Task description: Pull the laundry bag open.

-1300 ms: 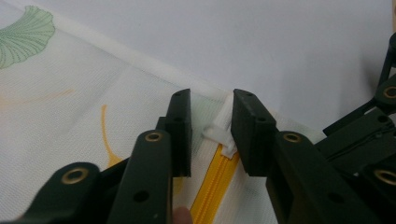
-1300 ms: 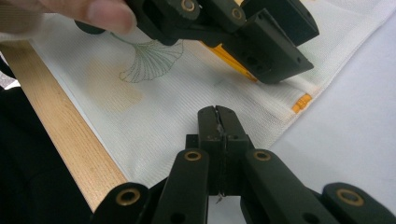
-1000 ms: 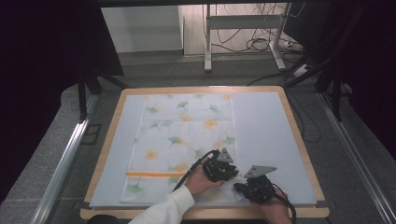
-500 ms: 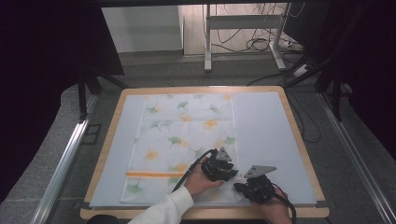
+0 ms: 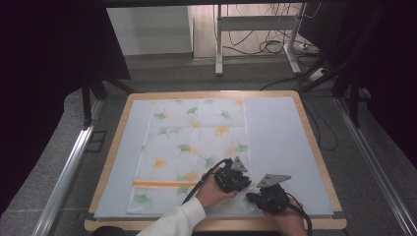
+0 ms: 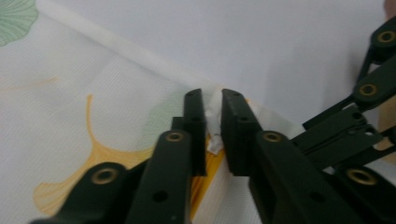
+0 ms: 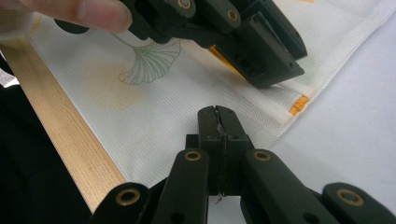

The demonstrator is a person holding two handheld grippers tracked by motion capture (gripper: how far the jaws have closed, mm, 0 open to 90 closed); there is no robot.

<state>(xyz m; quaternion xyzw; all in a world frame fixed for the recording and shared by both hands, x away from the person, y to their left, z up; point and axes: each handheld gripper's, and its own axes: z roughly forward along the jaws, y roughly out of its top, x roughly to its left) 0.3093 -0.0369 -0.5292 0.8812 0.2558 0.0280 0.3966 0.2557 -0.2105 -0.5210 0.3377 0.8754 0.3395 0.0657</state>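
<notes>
Cloth (image 6: 93, 93) edge between left hand-held gripper (image 6: 212, 100) jaws.

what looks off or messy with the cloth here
Little stands out. The ginkgo-print cloth lies flat and square on the table. Only its near right edge is disturbed: the left gripper has a small fold between its jaws, and the right gripper is shut on the hem.

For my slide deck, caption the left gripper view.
Left gripper pinching a raised fold at the leaf-print cloth's edge.
</notes>
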